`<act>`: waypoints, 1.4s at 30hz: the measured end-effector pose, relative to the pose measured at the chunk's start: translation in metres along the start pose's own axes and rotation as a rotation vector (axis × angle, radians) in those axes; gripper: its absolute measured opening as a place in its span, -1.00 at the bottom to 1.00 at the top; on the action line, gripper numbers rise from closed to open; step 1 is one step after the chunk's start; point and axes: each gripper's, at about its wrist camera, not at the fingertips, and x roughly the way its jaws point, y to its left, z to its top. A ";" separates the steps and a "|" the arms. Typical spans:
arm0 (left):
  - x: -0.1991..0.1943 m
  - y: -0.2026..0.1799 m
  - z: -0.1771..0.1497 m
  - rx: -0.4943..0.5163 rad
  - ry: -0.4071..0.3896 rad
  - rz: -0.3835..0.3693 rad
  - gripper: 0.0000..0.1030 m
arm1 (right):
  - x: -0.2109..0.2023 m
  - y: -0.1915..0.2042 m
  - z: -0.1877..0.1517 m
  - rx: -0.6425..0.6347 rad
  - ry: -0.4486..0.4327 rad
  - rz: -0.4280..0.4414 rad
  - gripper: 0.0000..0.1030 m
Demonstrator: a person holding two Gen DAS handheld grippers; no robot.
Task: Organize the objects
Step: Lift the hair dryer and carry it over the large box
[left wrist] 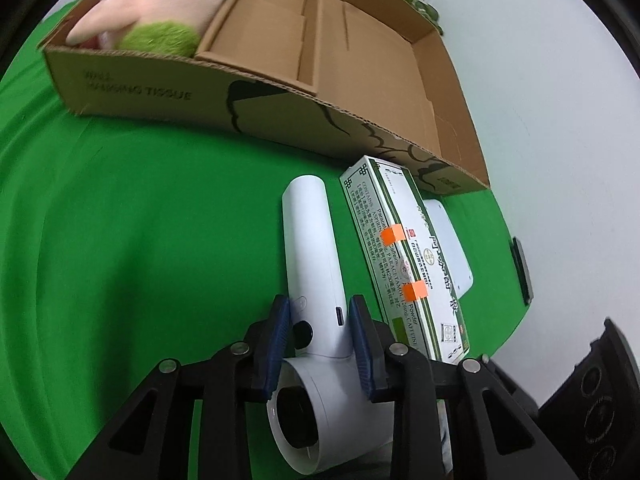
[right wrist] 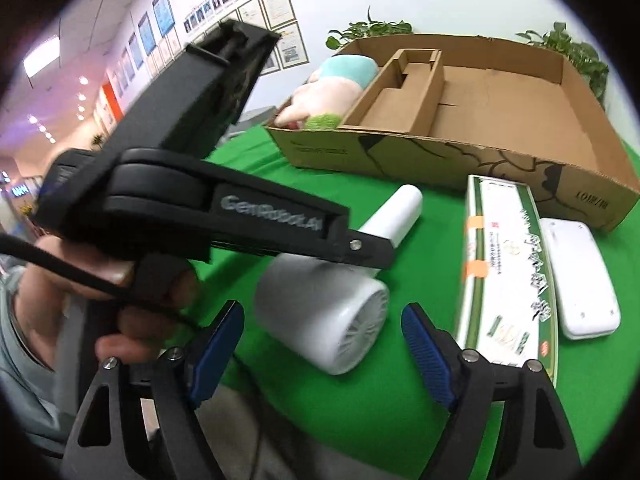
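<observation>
Clamping the white handheld fan (left wrist: 316, 280) by its handle, the left gripper (left wrist: 320, 344) is holding it on the green worktop (left wrist: 140, 240) beside the medicine box (left wrist: 404, 256); the right gripper (right wrist: 324, 348) is hovering open-jawed nearby.

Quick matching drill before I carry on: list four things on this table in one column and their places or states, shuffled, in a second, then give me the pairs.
Things:
1. white handheld fan
2. plush toy
3. green-and-white medicine box
4. right tongs

Places or states:
A. open, holding nothing
B. lying inside the cardboard box, at its left end
C. handle between the left tongs
D. on the green cloth, between the fan and a flat white case

Pairs: 1-C, 2-B, 3-D, 4-A
</observation>
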 end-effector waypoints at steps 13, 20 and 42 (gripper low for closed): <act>0.014 -0.010 -0.001 -0.035 0.046 -0.007 -0.47 | 0.002 -0.009 0.004 0.008 0.017 -0.024 0.51; 0.008 -0.015 -0.004 -0.035 0.075 -0.057 -0.54 | -0.002 -0.016 -0.002 -0.010 0.048 -0.032 0.51; 0.042 -0.029 0.017 0.003 0.163 -0.086 -0.46 | 0.022 -0.021 0.000 0.074 0.105 -0.044 0.40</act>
